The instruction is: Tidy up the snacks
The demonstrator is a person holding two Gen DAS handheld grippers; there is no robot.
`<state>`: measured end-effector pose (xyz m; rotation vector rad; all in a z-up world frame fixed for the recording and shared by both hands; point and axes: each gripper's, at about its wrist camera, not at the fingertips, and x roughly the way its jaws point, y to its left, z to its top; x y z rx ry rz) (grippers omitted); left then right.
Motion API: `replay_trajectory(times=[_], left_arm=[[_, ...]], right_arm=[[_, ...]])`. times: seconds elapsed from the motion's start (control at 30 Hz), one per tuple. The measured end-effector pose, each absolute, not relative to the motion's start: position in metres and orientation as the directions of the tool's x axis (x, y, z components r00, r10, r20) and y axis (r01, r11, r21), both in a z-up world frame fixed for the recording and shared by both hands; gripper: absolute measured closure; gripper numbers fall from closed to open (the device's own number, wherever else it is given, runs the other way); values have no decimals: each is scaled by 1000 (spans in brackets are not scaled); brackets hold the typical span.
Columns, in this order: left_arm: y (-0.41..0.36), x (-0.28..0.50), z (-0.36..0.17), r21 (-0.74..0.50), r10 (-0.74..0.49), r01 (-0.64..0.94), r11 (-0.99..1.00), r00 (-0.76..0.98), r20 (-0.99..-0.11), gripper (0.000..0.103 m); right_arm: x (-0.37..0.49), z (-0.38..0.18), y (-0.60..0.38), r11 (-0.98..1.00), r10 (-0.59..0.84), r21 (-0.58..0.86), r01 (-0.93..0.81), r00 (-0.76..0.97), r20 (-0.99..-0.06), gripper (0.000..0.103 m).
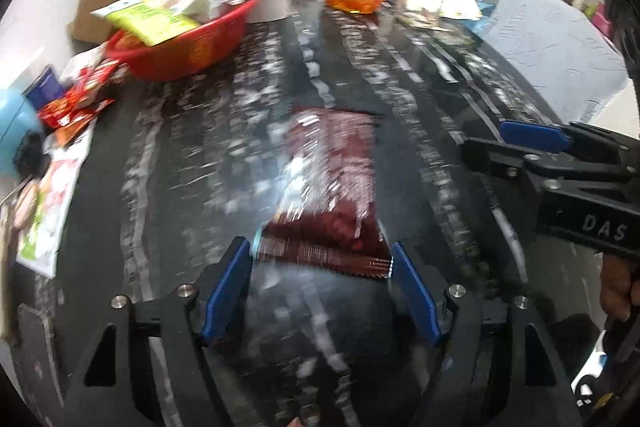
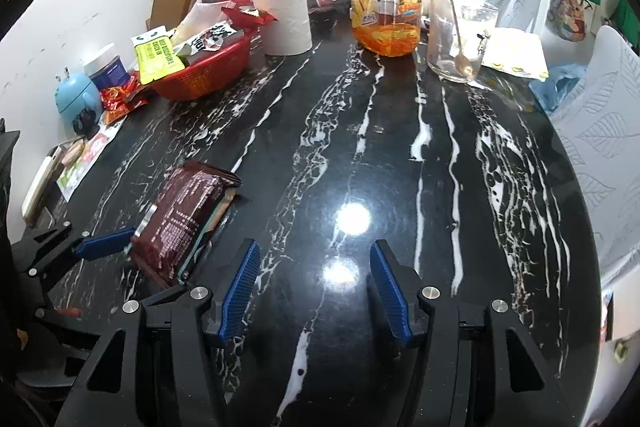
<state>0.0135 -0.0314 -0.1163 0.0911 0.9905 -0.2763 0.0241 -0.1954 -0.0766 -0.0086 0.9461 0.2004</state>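
**Item: dark-red snack pack, pickup step**

Left wrist view: your left gripper (image 1: 322, 257) has jaws spread, blue pads flanking the near crimped end of the dark-red snack pack (image 1: 332, 183), which lies flat on the black marble table (image 1: 420, 99). No squeeze yet by my read. Frame blurred w/ motion. Red basket (image 1: 180, 47) sits far left, already holding packs. Right gripper (image 1: 516, 143) visible at right edge.

Right wrist view: your right gripper (image 2: 314, 285) hangs over bare table, jaws spread, nothing between. Pack (image 2: 180, 223) at lower left w/ left gripper's pad beside it.

Next, prob.: close left jaws on pack end, lift, carry to basket.
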Motion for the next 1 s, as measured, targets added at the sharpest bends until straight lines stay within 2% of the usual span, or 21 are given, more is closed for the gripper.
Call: replay_trajectory(times=[0.13, 0.23, 0.47, 0.8, 0.93, 0.97, 1.0], left_arm=[[-2, 17, -118, -28, -124, 184, 982, 532, -838, 31], [16, 22, -116, -76, -148, 152, 985, 542, -827, 31], [19, 25, -101, -153, -263, 235, 960, 566, -782, 31], [14, 49, -113, -219, -346, 296, 930, 496, -797, 31], [10, 55, -114, -215, -362, 330, 919, 491, -793, 33], [10, 57, -114, -222, -373, 338, 915, 491, -787, 41], [10, 58, -114, -221, -374, 341, 913, 493, -786, 44]], right_arm=[[26, -80, -184, 975, 179, 73, -208, 557, -811, 46], [27, -82, -173, 967, 197, 71, -243, 546, -814, 46], [34, -86, -148, 932, 287, 117, -343, 498, -818, 46], [53, -92, -131, 868, 384, 151, -474, 446, -808, 46], [58, -97, -127, 843, 404, 142, -519, 437, -803, 54], [59, -97, -125, 836, 405, 131, -532, 438, -803, 59], [59, -97, -123, 829, 409, 126, -545, 436, -802, 63]])
